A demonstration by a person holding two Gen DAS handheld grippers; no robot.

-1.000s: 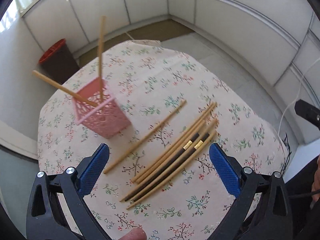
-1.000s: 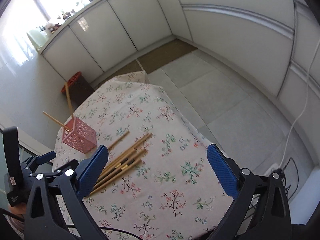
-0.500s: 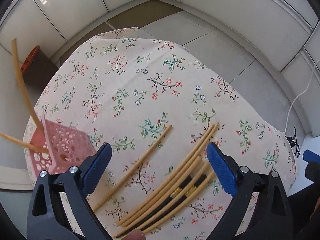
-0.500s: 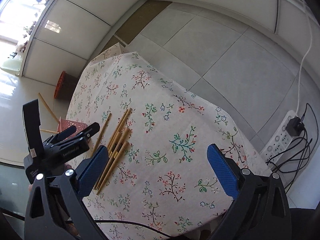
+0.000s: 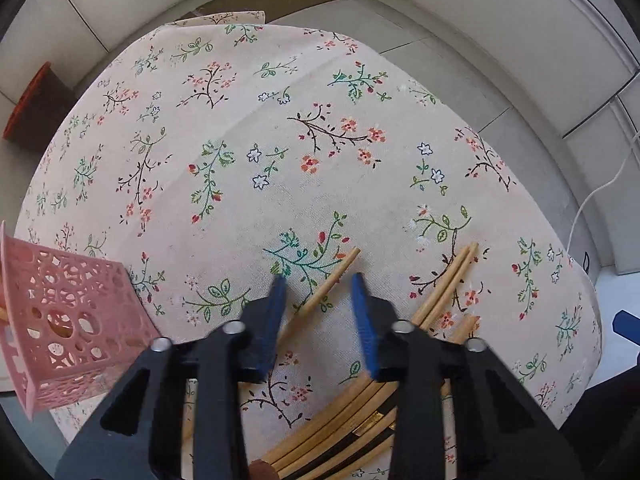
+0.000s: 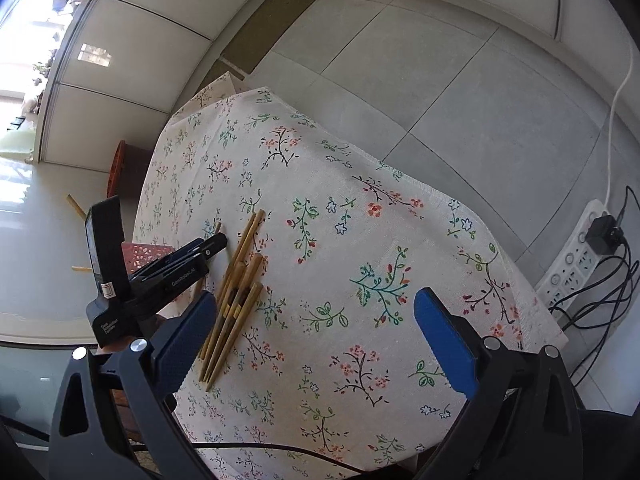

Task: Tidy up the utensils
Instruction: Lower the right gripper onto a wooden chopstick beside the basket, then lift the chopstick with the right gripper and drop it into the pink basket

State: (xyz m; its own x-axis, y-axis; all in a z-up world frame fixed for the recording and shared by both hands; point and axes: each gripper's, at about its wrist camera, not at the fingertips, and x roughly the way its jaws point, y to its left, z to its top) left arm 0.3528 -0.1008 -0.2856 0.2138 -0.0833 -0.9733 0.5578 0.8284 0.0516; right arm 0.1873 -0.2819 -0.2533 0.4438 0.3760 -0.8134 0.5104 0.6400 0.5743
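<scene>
Leftmost, our left gripper (image 5: 318, 284) is closing its jaws around the lone chopstick (image 5: 326, 286), which lies diagonally between them, pads not yet pressing; our right gripper (image 6: 312, 332) hangs wide open and empty, farther off.

The left tongs (image 5: 318, 282) have dropped to the lone chopstick (image 5: 320, 294), jaws closing around it.

On the tablecloth (image 5: 280, 128), a single chopstick (image 5: 328, 284) lies slantwise between the closing jaws of the left gripper (image 5: 318, 280), its tip running out ahead of them. The chopstick bundle (image 5: 444, 292) lies just right of those jaws; the perforated basket (image 5: 68, 320) stands to their left, apparently at the table's edge. The bundle passes beside the right gripper's (image 6: 312, 304) left jaw.
</scene>
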